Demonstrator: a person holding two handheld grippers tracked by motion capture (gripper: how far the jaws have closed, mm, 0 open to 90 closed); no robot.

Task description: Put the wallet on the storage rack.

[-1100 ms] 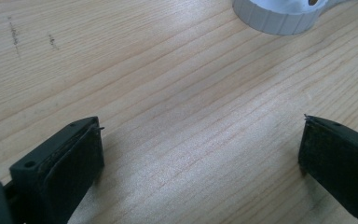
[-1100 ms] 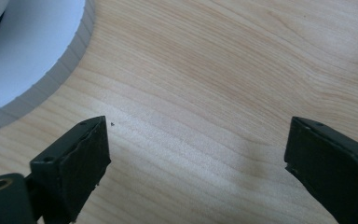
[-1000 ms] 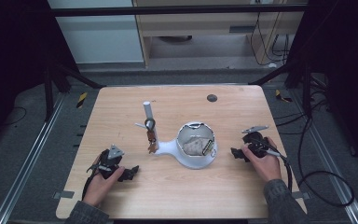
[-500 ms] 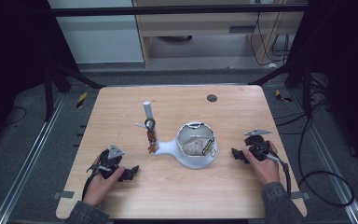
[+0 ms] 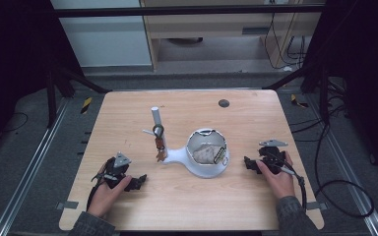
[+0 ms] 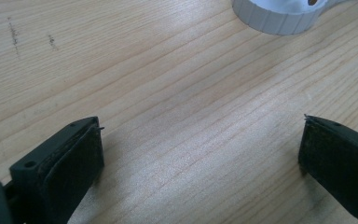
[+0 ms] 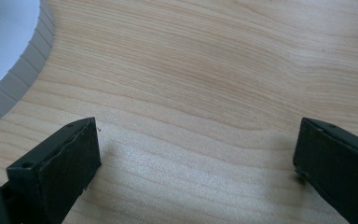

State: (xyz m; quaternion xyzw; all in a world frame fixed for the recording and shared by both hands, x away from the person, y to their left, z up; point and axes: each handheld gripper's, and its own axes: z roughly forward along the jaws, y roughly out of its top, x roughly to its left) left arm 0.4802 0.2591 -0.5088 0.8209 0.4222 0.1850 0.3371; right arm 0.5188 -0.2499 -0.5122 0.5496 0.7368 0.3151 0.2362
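Observation:
A white ribbed pot (image 5: 207, 162) with a short handle stands mid-table, a crumpled pale lump inside it. Left of it a white post (image 5: 155, 118) carries a ring with small brown pieces hanging from it. My left gripper (image 5: 139, 182) rests near the front left and points toward the pot. Its jaws stand wide open over bare wood (image 6: 200, 123), with the pot's rim (image 6: 279, 18) ahead. My right gripper (image 5: 250, 163) lies right of the pot, facing it. Its jaws (image 7: 198, 123) have just been opening and hold nothing; the pot's ribbed wall (image 7: 9, 84) shows at upper left.
A small dark disc (image 5: 223, 103) lies near the table's far edge. The wooden table (image 5: 256, 123) has bare wood behind the pot and along its front. Black cables (image 5: 334, 196) trail off the right side. Metal rails (image 5: 34, 162) run along the floor at left.
The right hand has edged slightly toward the near edge of the table. The left hand and the pot have kept still.

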